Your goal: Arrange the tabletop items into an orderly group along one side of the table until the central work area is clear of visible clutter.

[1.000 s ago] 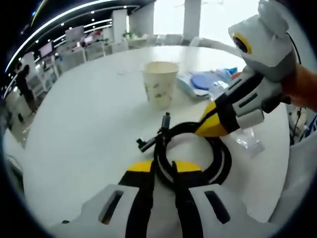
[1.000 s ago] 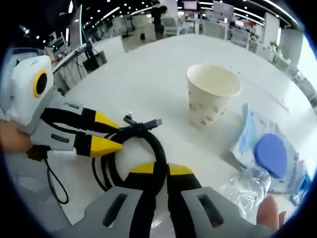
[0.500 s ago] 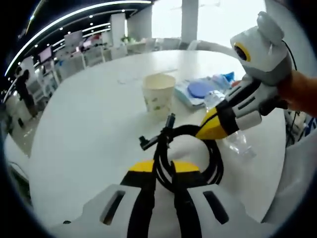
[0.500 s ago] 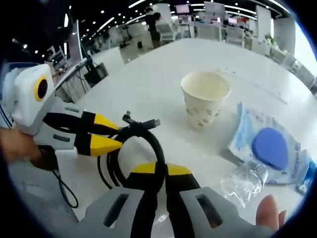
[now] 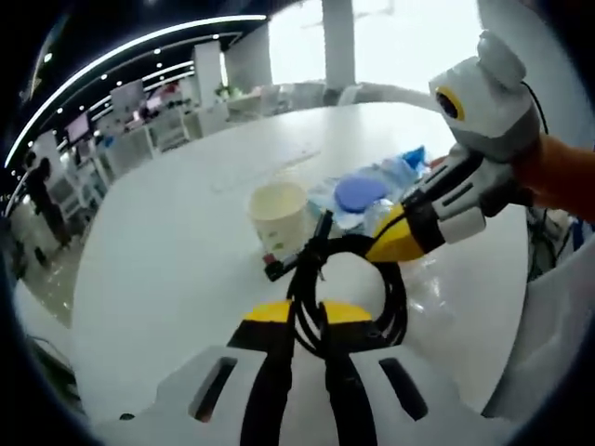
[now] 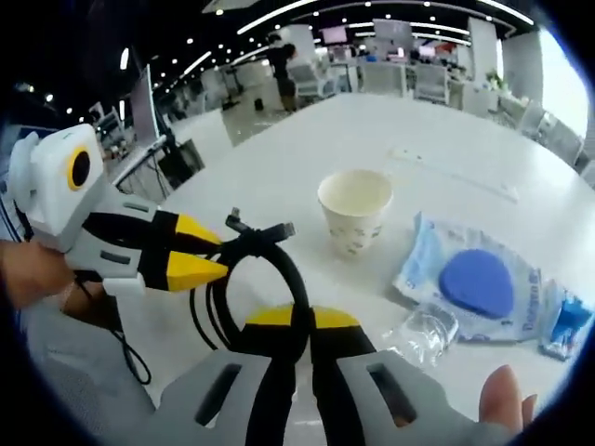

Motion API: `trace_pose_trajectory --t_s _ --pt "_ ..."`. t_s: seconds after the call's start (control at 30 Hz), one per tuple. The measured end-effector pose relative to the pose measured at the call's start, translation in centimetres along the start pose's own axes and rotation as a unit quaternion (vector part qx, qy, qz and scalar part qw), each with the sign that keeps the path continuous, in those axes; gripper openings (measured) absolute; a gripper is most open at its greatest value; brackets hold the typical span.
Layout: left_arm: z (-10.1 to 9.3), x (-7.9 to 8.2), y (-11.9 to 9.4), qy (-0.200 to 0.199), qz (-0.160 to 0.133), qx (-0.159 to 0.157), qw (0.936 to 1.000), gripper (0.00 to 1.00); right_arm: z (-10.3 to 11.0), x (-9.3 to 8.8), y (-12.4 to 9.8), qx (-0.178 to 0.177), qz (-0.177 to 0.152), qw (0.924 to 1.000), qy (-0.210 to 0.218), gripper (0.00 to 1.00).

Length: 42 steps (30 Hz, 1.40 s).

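Hanging above the table (image 6: 279, 158), the coiled black cable (image 6: 279, 269) is clamped by both grippers: left gripper (image 5: 305, 316) and right gripper (image 6: 296, 321) each pinch its loop. Beyond stand a paper cup (image 6: 355, 210), blue packet (image 6: 474, 286) and clear wrapper (image 6: 423, 333)

My left gripper view looks from close above the near edge of the white table (image 5: 167, 242), facing across it toward the far windowed edge. My right gripper view sits equally close, facing across the table (image 6: 437, 139) toward the office interior. Both views share the coiled cable (image 5: 372, 279) (image 6: 270, 265), paper cup (image 5: 277, 212) (image 6: 355, 209) and blue-disc packet (image 5: 358, 193) (image 6: 469, 288).
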<state>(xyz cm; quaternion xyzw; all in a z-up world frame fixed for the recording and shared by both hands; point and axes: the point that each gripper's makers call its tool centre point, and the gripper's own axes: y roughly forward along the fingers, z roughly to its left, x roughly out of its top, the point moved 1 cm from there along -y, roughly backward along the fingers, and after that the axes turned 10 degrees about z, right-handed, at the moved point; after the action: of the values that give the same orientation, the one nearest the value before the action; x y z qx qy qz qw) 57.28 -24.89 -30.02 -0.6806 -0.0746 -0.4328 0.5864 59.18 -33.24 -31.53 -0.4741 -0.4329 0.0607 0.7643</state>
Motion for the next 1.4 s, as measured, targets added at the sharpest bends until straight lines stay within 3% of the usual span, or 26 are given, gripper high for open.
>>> trace_pose_trajectory --t_s 0.2,0.43,1.03,1.4 --pt "-1.7 2.2 -0.3 0.02 -0.013 -0.009 0.9997 0.07 -1.2 -0.2 -2.3 -0.009 -0.015 0.9998 0.007 0.04" --pt "-5.0 4.5 0.5 0.041 -0.023 -0.031 0.9984 0.08 -3.6 -1.6 -5.6 -0.035 -0.023 0.999 0.016 0.04" --pt "-15.5 8.8 4.5 0.095 -0.02 -0.097 0.9905 0.07 -10.3 -8.8 -12.6 -0.089 -0.015 0.9927 0.08 0.04" --pt "-20.3 11.1 6.8 0.112 -0.016 -0.125 0.9857 0.07 -14.2 -12.0 -15.5 -0.111 -0.011 0.988 0.107 0.04"
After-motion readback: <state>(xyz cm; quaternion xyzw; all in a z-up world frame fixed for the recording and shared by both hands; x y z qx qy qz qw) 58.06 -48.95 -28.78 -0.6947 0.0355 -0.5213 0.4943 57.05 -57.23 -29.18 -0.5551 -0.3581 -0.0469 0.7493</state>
